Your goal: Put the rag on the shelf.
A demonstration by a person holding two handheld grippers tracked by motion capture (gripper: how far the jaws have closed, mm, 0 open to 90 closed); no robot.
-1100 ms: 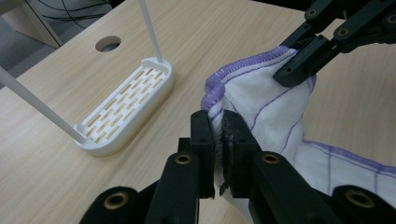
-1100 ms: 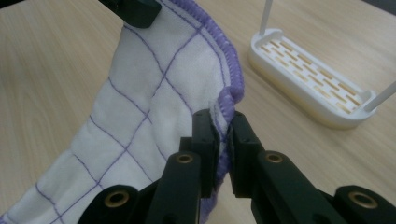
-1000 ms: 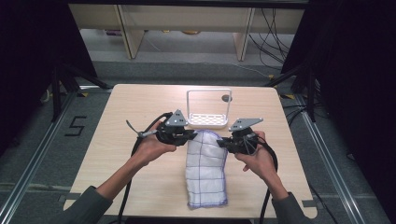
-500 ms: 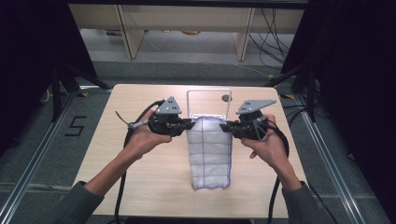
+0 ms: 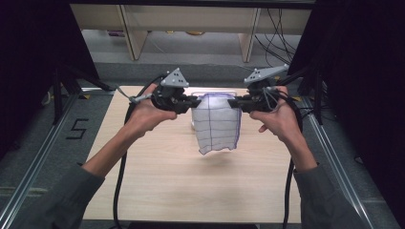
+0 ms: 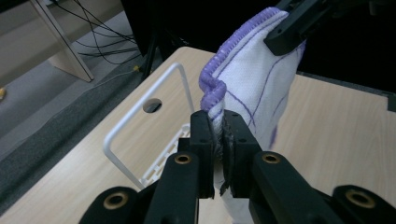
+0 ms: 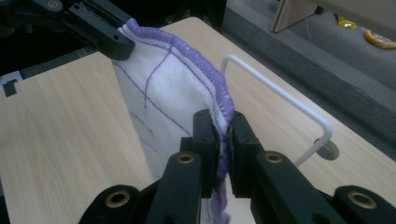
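While my left claw (image 5: pixel 195 102) pinches one top corner of the white cloth with purple stitching (image 5: pixel 217 125) and my right claw (image 5: pixel 232 103) pinches the other, the cloth hangs between them above the wooden surface (image 5: pixel 167 181), its lower edge clear of the wood. Seen along my left claw (image 6: pixel 218 140), the jaws are clamped on the purple hem (image 6: pixel 211 91). My right claw (image 7: pixel 223 140) grips the hem likewise. Behind the cloth, a white wire rack (image 7: pixel 280 100) stands on the surface.
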